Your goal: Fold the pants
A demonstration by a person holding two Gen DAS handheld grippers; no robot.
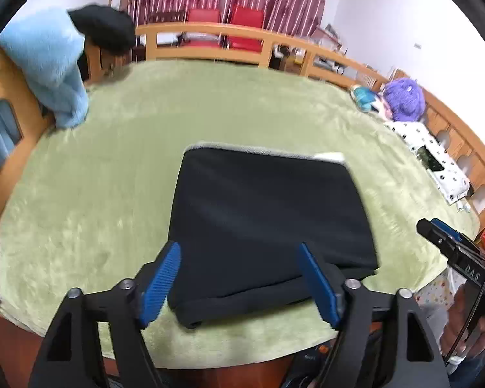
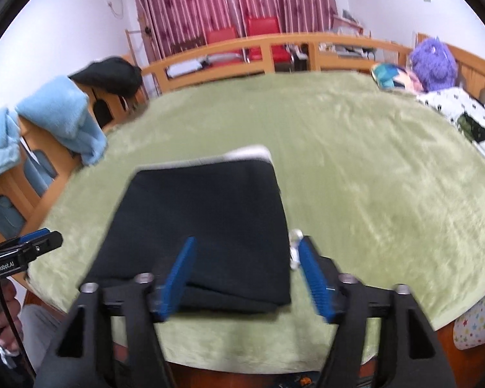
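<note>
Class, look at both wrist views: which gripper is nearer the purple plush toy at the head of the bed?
Right. The right gripper hangs over the folded pants' edge on the purple plush toy's side; the left gripper is over their far edge.

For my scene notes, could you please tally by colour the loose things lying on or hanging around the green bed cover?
Black: 2, the folded pants and a hat
Light blue: 1, a fluffy blanket
Purple: 1, a plush toy
White with black spots: 1, a pillow
Total: 5
</note>
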